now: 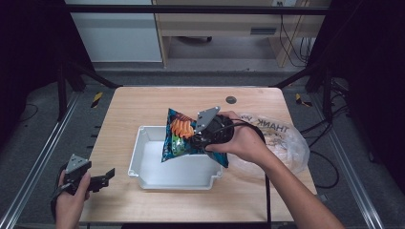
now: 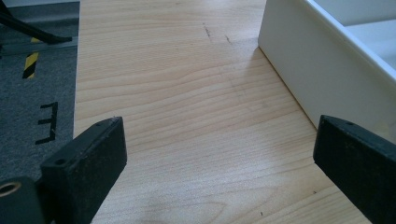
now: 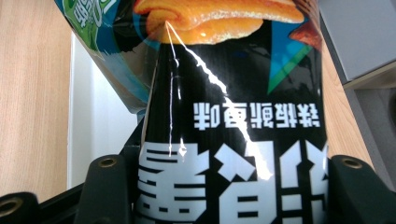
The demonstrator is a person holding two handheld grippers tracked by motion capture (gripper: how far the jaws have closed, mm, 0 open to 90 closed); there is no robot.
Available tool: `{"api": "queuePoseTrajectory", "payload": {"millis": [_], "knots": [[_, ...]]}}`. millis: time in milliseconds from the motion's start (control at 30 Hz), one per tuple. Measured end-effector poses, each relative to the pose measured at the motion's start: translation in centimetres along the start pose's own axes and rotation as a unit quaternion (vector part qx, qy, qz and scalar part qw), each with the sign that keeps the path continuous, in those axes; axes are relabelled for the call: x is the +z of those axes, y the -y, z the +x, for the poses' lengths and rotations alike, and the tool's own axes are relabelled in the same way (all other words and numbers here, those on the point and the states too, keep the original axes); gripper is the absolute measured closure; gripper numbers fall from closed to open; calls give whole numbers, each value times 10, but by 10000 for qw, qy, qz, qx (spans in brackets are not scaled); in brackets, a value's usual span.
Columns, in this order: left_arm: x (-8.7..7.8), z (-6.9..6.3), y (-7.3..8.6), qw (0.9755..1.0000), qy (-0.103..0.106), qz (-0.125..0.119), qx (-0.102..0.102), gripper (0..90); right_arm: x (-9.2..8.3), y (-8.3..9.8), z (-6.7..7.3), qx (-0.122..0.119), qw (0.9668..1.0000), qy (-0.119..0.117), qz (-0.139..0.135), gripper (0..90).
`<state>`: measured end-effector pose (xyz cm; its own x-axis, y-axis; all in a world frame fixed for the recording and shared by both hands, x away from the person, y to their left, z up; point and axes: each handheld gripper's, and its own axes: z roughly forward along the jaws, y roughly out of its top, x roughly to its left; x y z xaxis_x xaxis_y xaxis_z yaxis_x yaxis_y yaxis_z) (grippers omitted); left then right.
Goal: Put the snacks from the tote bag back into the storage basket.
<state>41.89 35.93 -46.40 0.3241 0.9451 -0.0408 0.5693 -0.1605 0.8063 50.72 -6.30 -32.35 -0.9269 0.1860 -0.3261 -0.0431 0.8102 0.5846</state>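
High view: your right hand-held gripper (image 1: 198, 138) pinches the chip bag (image 1: 179, 136) over the bin (image 1: 138, 157); light, slippery, crushable—grip the seam. Left hand-held gripper (image 1: 107, 177), at 8 o'clock, spread.

A lab recording station is indicated: a small wooden worktop (image 1: 143, 102) is enclosed by a black metal frame (image 1: 191, 9), yellow-black hazard tape (image 1: 97, 98) is stuck on grey carpet, and loose cables (image 1: 293, 43) hang by plain furniture behind.
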Motion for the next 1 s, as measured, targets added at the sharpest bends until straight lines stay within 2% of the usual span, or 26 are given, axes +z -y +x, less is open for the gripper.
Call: {"api": "queuePoseTrajectory", "payload": {"millis": [300,1000], "knots": [[1,-1,0,10000,18,33,66,25,5,-4,1,-37,10000,-44,-20,410],[1,-1,0,10000,26,34,58,25,17,-11,2,-75,9999,-123,-27,411]]}}
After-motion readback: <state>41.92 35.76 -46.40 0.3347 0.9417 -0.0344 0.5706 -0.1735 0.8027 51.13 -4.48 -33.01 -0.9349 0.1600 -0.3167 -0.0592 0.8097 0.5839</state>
